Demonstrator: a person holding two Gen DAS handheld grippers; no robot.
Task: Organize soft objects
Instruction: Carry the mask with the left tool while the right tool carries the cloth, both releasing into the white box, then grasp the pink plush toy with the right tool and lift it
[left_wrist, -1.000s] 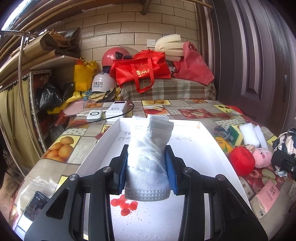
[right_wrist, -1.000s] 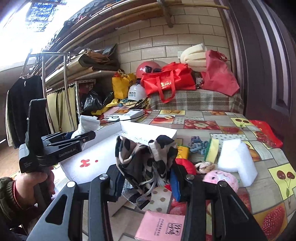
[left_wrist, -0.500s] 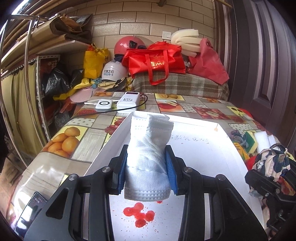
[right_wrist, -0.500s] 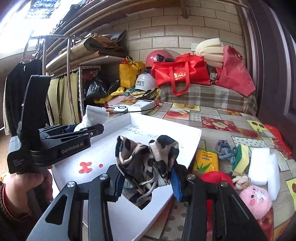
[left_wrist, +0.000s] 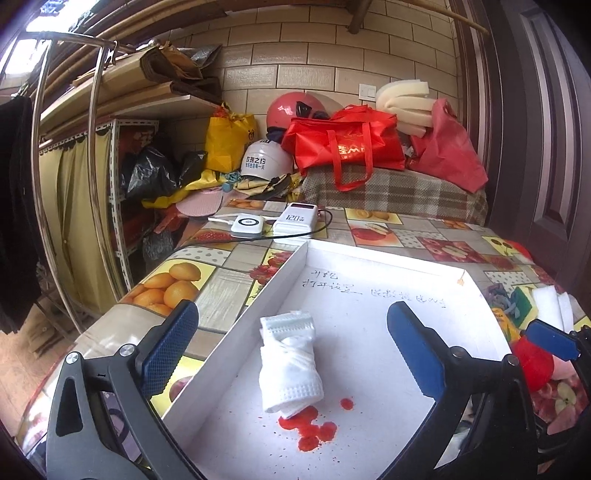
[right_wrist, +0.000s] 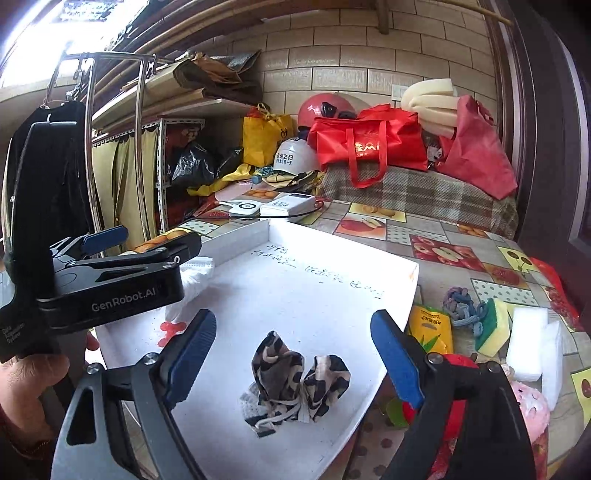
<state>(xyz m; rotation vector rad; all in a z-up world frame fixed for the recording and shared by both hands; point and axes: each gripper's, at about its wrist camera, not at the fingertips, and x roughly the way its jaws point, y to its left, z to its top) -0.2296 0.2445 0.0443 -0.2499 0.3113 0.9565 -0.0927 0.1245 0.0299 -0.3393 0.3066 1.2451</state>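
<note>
While tilted downward | left gripper (left_wrist: 291, 332) opening over mask (left_wrist: 290, 363) | right gripper (right_wrist: 293, 338) opening over pouch (right_wrist: 295, 384)

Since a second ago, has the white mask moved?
Yes. The white mask has dropped from between the left gripper pads, whose jaws are opening, onto the white tray floor, by the red stain.

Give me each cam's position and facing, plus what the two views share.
Left wrist: on the left gripper, looking forward and down into the white tray; its opening fingers straddle the rolled white mask, not touching it.
Right wrist: on the right gripper, same heading; its opening fingers flank the patterned mask. The left gripper and the hand holding it show.
Shared: tray, white mask, red stain, power bank.
</note>
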